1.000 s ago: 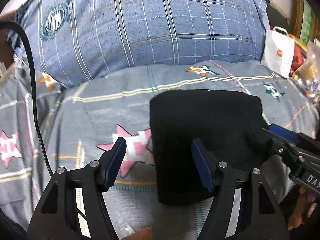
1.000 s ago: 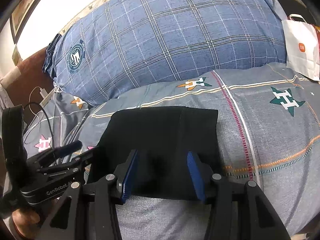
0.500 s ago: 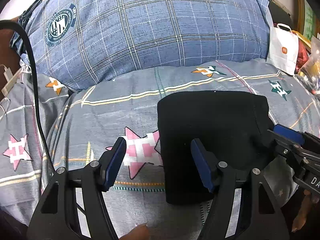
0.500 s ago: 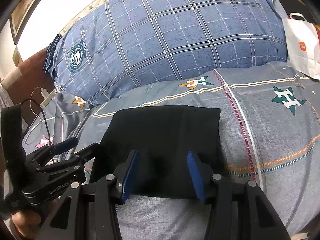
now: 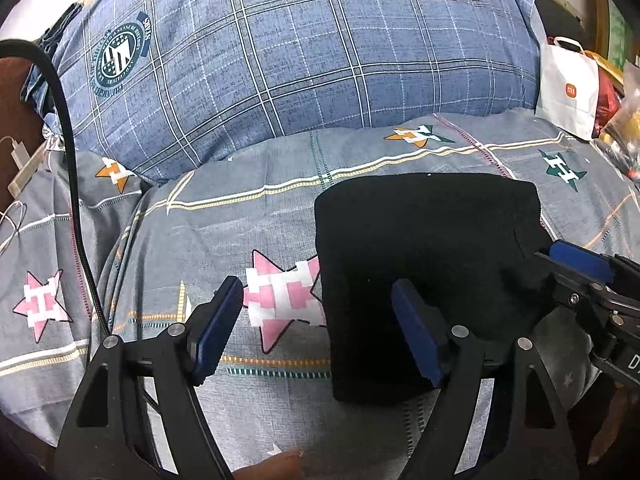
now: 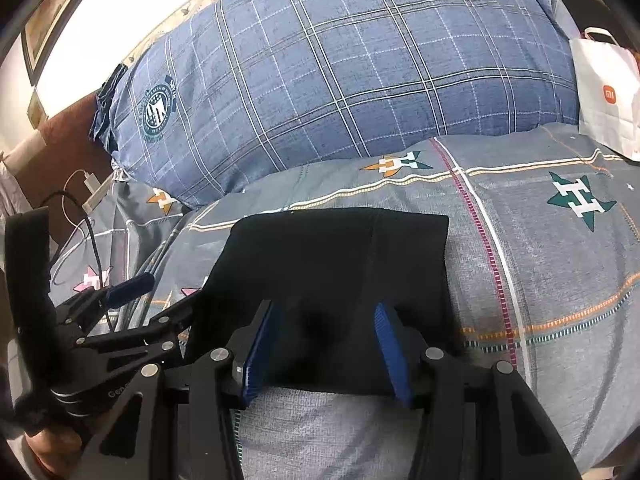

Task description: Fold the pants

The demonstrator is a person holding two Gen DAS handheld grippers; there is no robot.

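Observation:
The black pants (image 5: 424, 256) lie folded into a compact rectangle on the grey star-print bed cover (image 5: 224, 224); they also show in the right wrist view (image 6: 340, 264). My left gripper (image 5: 320, 328) is open and empty over the pants' near left edge, its right finger above the cloth. It shows from the side in the right wrist view (image 6: 160, 296). My right gripper (image 6: 324, 344) is open and empty just above the pants' near edge. Its fingertips (image 5: 580, 260) enter the left wrist view from the right.
A large blue plaid pillow (image 5: 304, 52) fills the back of the bed. A white paper bag (image 5: 568, 88) stands at the back right beside clutter. A black cable (image 5: 76, 184) and a white charger (image 6: 92, 184) lie at the left.
My left gripper has drawn back and to the left, so more of the bed cover and the pink star shows. The right gripper and the pants have barely moved.

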